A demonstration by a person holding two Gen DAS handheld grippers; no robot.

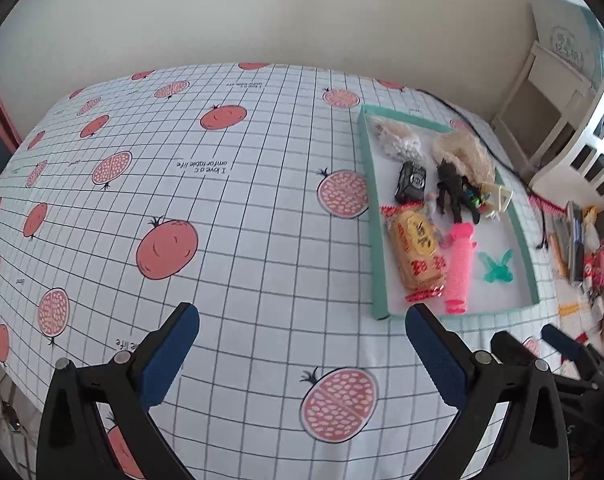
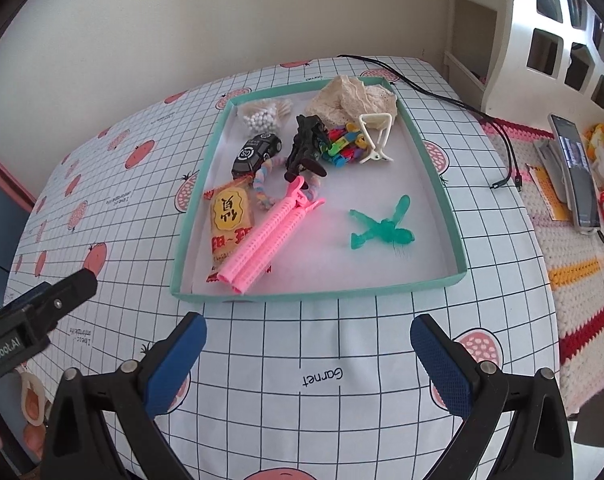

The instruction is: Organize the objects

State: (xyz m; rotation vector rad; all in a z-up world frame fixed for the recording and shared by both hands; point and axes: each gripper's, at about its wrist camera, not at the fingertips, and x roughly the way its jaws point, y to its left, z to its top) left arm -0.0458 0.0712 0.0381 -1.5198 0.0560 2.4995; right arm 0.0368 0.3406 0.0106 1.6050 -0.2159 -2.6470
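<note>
— Now, where is the pink curler [image 2: 267, 236] placed relative to the right gripper [image 2: 308, 354]?
— Ahead and slightly left, inside the teal tray [image 2: 318, 293]; its long axis is angled up to the right. Both claws are held apart, empty; the left gripper [image 1: 302, 344] is set farther off

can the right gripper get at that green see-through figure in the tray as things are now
Probably yes. The right gripper is open and empty, facing the teal tray. The green figure lies alone on bare tray floor, apart from the pink roller, with only the low near wall to clear.
</note>
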